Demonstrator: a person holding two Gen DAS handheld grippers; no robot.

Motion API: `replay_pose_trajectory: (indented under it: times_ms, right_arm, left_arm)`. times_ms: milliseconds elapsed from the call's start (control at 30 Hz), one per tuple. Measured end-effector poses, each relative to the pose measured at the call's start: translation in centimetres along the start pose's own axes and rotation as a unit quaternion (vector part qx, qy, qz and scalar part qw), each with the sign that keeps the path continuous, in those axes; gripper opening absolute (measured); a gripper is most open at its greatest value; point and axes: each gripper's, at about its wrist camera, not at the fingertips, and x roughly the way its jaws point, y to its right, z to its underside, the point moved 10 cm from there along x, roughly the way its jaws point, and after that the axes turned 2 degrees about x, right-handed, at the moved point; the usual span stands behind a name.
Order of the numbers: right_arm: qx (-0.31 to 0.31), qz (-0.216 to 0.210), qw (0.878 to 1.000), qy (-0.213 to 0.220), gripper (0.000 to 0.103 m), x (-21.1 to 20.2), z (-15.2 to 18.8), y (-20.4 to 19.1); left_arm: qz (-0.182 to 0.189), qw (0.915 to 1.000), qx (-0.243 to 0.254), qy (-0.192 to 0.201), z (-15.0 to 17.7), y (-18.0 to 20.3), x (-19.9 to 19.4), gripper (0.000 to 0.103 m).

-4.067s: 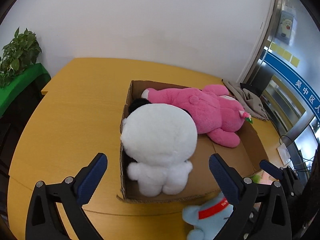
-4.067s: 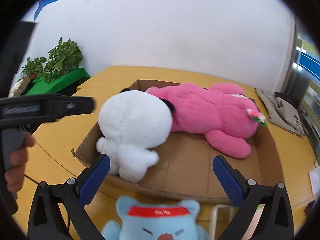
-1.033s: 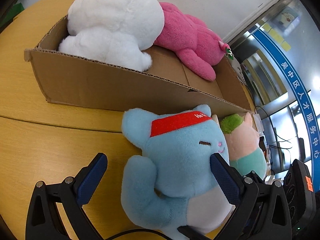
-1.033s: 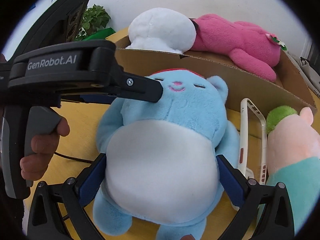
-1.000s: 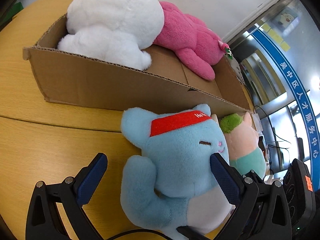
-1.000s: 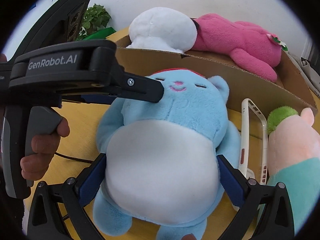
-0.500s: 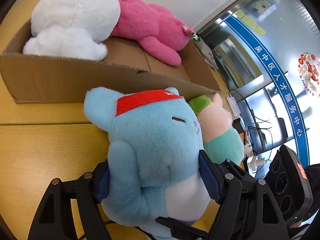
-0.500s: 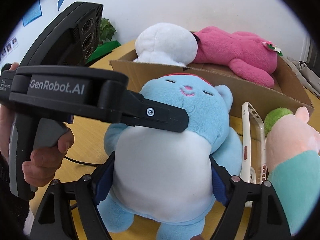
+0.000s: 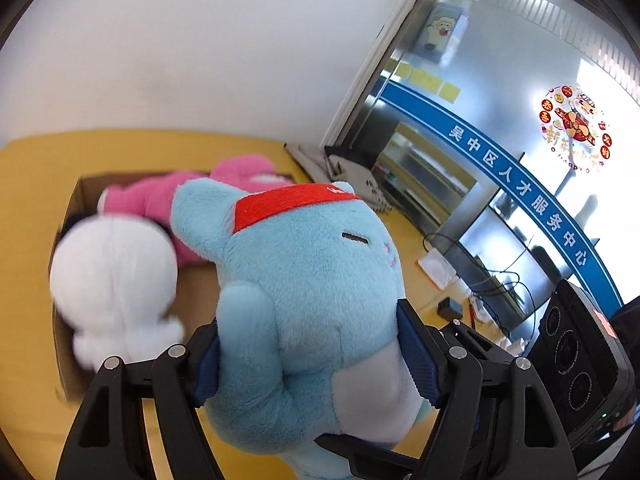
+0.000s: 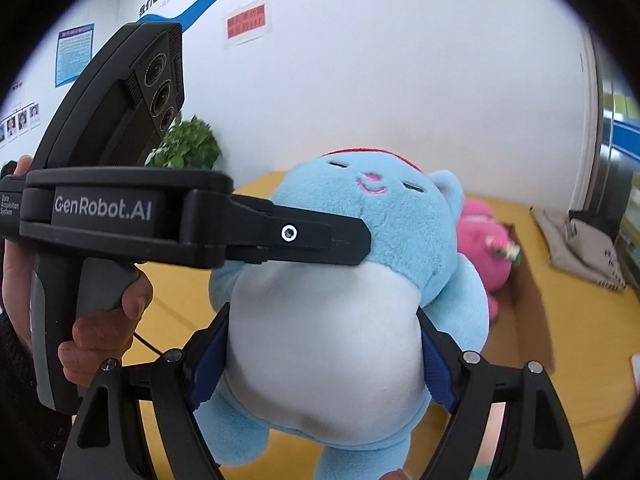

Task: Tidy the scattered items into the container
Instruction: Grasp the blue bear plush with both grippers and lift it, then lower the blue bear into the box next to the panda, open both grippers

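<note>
Both my left gripper (image 9: 308,356) and right gripper (image 10: 324,364) have jaws clamped on the blue plush (image 9: 304,280), mid-frame, cardboard box (image 9: 70,216) at left.

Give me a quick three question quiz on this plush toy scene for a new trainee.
1. True or false: only one tool grips the light blue plush bear with the red headband.
2. Which plush toys already lie in the brown cardboard box? A) white one and pink one B) green and yellow ones C) none
3. Fill in: the left tool squeezes the bear's sides while the right tool squeezes its white ____.

Key: 1 false, both tools grip it; 2 A; 3 belly.
</note>
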Motion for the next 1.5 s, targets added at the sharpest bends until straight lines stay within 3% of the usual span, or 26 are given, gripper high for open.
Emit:
replay_pose_trajectory:
  times_ms: [200,300,333,367,433,700,867,1033,1133,1167,1200,1233,1333,1500]
  right_arm:
    - [0.038,0.005,0.999,-0.013,0.082,7.6,-2.3,5.1]
    - [0.062,0.009,0.997,-0.053,0.083,11.9,0.1,6.7]
    - [0.077,0.005,0.995,-0.069,0.083,13.1,1.3,7.0]
    - [0.093,0.0,0.992,-0.085,0.083,14.1,2.4,7.2]
    - [0.118,-0.008,0.987,-0.107,0.084,15.7,4.1,7.5]
    - [0.118,0.009,0.982,-0.144,0.092,17.2,5.3,8.0]
    - [0.116,0.019,0.981,-0.155,0.093,17.1,5.6,8.4]
    - [0.105,0.008,0.985,-0.139,0.094,12.8,4.0,9.1]
    - [0.09,0.009,0.984,-0.156,0.092,10.4,4.2,10.5]
    - [0.09,0.015,0.982,-0.165,0.084,10.4,4.3,10.9]
    - [0.089,0.024,0.98,-0.176,0.074,10.5,4.8,11.5]
    - [0.087,0.03,0.977,-0.193,0.071,11.0,5.5,12.0]
    - [0.099,0.021,0.966,-0.24,0.069,13.1,8.1,12.6]
    - [0.082,0.03,0.956,-0.282,0.069,15.4,10.7,11.9]
  left_arm:
    - [-0.026,0.9993,-0.002,-0.026,-4.4,-5.4,6.2,0.08]
    - [-0.061,0.9955,-0.009,-0.071,-3.4,-9.0,10.6,0.08]
    - [-0.077,0.993,-0.014,-0.088,-2.6,-10.1,12.0,0.074]
    - [-0.086,0.991,-0.019,-0.101,-1.8,-11.1,13.1,0.069]
    - [-0.087,0.9895,-0.025,-0.113,-0.4,-12.5,14.4,0.069]
    - [-0.149,0.9822,0.018,-0.114,0.7,-12.5,15.4,0.072]
    - [-0.144,0.9813,-0.003,-0.128,0.7,-12.8,14.9,0.071]
    - [-0.14,0.984,-0.012,-0.11,0.1,-11.7,11.6,0.069]
    - [-0.117,0.9883,-0.022,-0.095,0.6,-10.7,9.0,0.069]
    - [-0.113,0.9886,-0.022,-0.097,1.1,-10.4,8.6,0.069]
    - [-0.113,0.9879,-0.02,-0.104,1.9,-10.2,8.6,0.069]
    - [-0.118,0.986,-0.016,-0.116,2.8,-10.2,8.9,0.069]
    - [-0.147,0.9766,0.006,-0.156,5.6,-10.8,10.8,0.071]
    - [-0.168,0.9667,-0.003,-0.193,8.0,-12.9,12.5,0.078]
